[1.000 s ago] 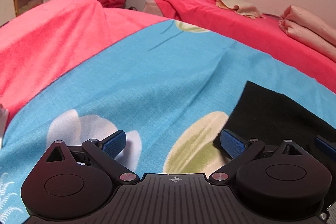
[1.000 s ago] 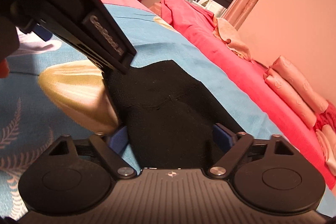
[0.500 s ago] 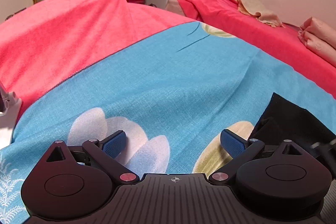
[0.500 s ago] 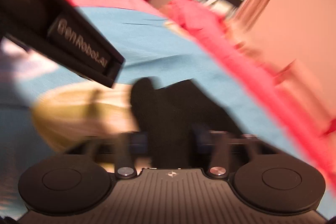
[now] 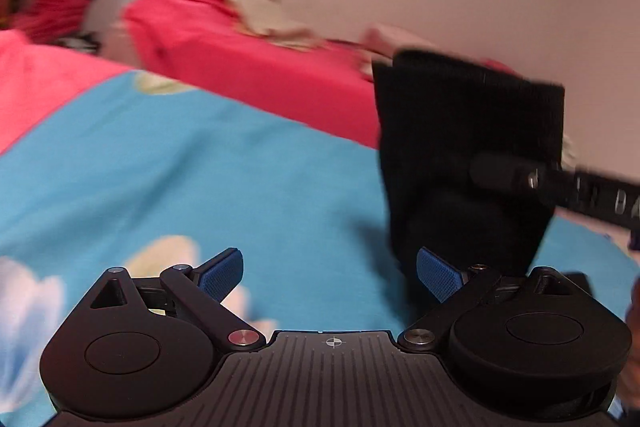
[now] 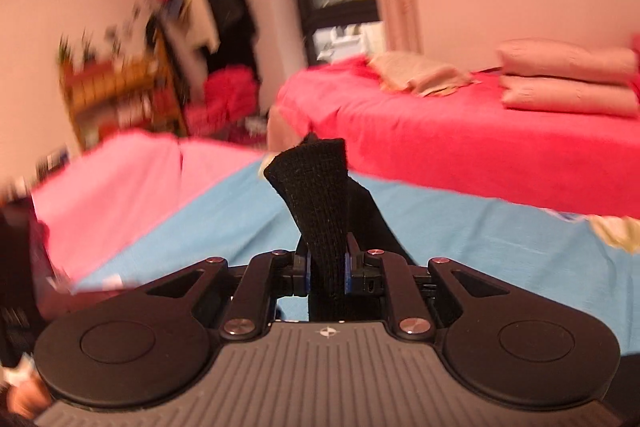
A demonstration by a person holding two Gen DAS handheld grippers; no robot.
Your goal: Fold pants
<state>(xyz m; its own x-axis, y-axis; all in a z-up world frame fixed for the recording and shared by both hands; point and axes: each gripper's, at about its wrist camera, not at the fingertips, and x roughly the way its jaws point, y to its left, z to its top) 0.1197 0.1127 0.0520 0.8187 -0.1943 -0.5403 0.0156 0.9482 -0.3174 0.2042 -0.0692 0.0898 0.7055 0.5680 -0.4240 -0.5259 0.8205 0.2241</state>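
Your right gripper [image 6: 327, 273] is squeezing in on the black pants [image 6: 320, 203]. Its 2 blue pads are pressed on a bunched strip of the cloth, and the cloth sticks up past the tips. In the left view, you can see the pants [image 5: 468, 163] held up off the blue sheet [image 5: 200, 167], with the right gripper [image 5: 532, 183] coming in from the right edge and pinching them.

Your left gripper [image 5: 330, 269] is spread wide with nothing between its 2 blue pads. The pants hang just beside its right pad.

Under both grippers lies the blue sheet with pale flowers. Past it sits a red bed [image 6: 480, 143] with pink folded blankets [image 6: 568, 83] on top.
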